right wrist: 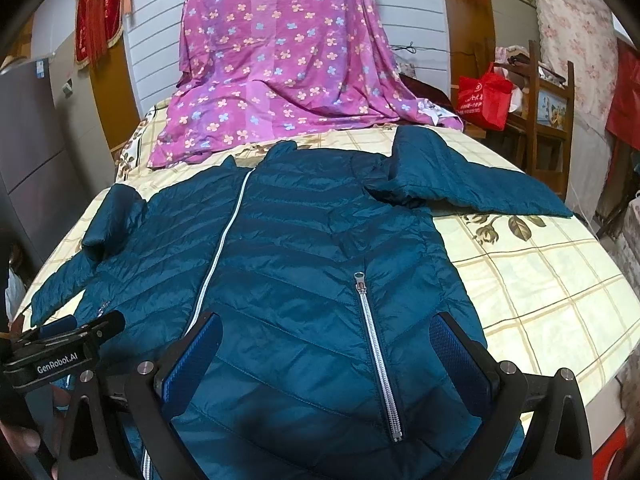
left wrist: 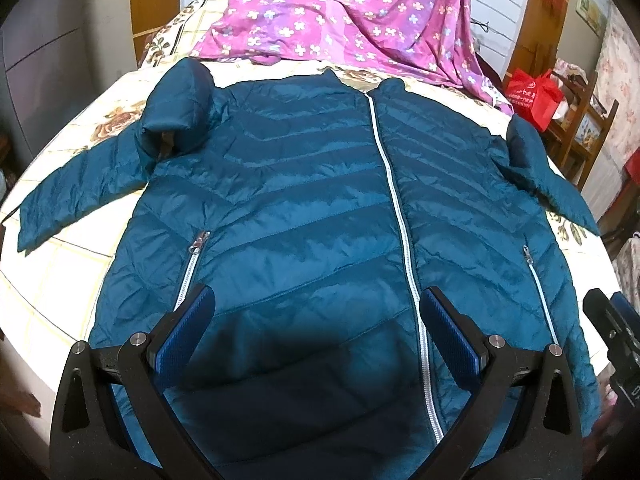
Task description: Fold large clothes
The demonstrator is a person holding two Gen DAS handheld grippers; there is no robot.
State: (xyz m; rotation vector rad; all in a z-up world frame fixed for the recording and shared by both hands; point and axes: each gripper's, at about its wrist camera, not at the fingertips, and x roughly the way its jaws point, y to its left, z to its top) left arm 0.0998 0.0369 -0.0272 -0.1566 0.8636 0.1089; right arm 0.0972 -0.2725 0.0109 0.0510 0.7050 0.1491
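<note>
- Left gripper (left wrist: 318,312) nearest, over the near hem of the jacket (left wrist: 312,200); jaws spread wide, nothing between them but the fabric below. Can't tell if the blue pads (left wrist: 184,332) touch the cloth or hang just above it.
- Its right finger sits right beside the white centre zipper (left wrist: 390,176); its left finger is next to the near end of the left pocket zipper (left wrist: 194,256).
- Right gripper (right wrist: 326,344) also at the near hem, on the jacket's right half; jaws spread wide, holding nothing, contact with the fabric unclear.
- Right pocket zipper (right wrist: 378,352) runs between its two fingers, puller at the far end.
- The left gripper body with "GenRobot.AI" lettering shows at the left edge of the right wrist view, just beside the right one.
- Jacket: teal, quilted, lying front up and zipped shut on the bed (right wrist: 540,280), hem near, collar far.
- Left sleeve (left wrist: 76,188) stretches out left, with a puffed bulge at the shoulder; right sleeve (right wrist: 480,188) stretches out right, also bunched at the shoulder.
- Bedsheet is cream with a check and rose print.
- Far of the collar: purple flowered cloth (right wrist: 280,52) draped from the headboard down onto the bed.
- Far right: red bag (right wrist: 484,96) on a wooden shelf (right wrist: 548,92).
</note>
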